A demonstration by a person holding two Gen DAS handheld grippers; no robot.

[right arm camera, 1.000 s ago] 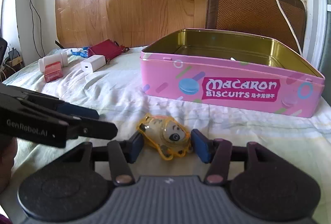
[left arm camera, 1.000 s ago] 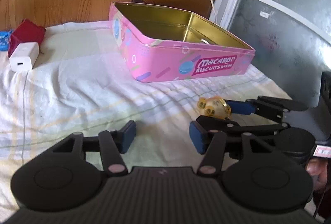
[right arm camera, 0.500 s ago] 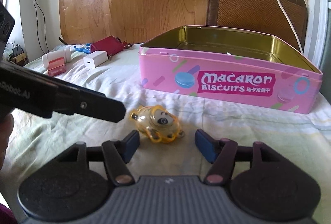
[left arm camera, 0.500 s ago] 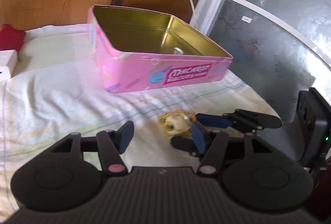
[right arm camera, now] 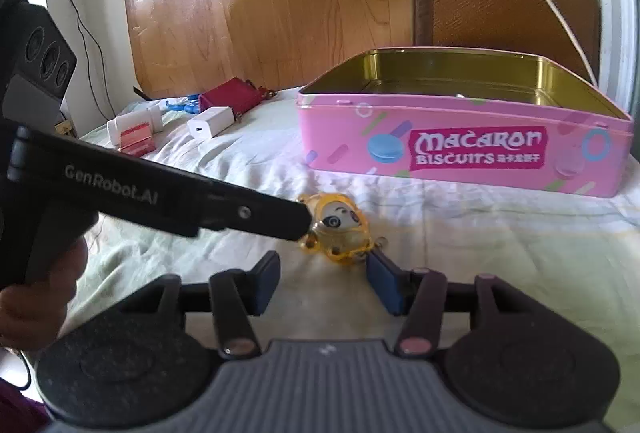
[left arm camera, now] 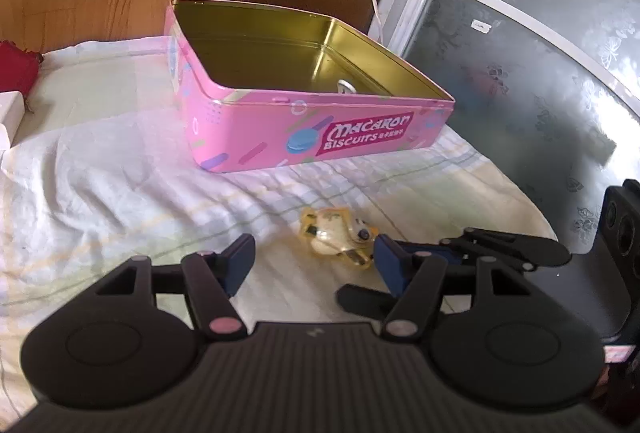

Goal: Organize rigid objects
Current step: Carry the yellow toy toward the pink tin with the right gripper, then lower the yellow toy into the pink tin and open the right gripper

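Toy [right arm camera: 340, 229] (yellow) near tin [right arm camera: 464, 153]; bedsheet [right arm camera: 500, 253] open.

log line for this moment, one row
stage: reaching for yellow toy | left gripper: open | right gripper: open, jaws just closing, toy ahead ungripped | pink tin: open

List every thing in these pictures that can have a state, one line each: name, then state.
Tin: lid off, open, upright on the sheet, nearly empty.
Toy: lying on the sheet, outside the tin, not gripped.
Left gripper: jaws open, nothing between them.
Right gripper: jaws open and just been closing, toy just ahead of the tips.
Charger: lying on the sheet, unplugged.
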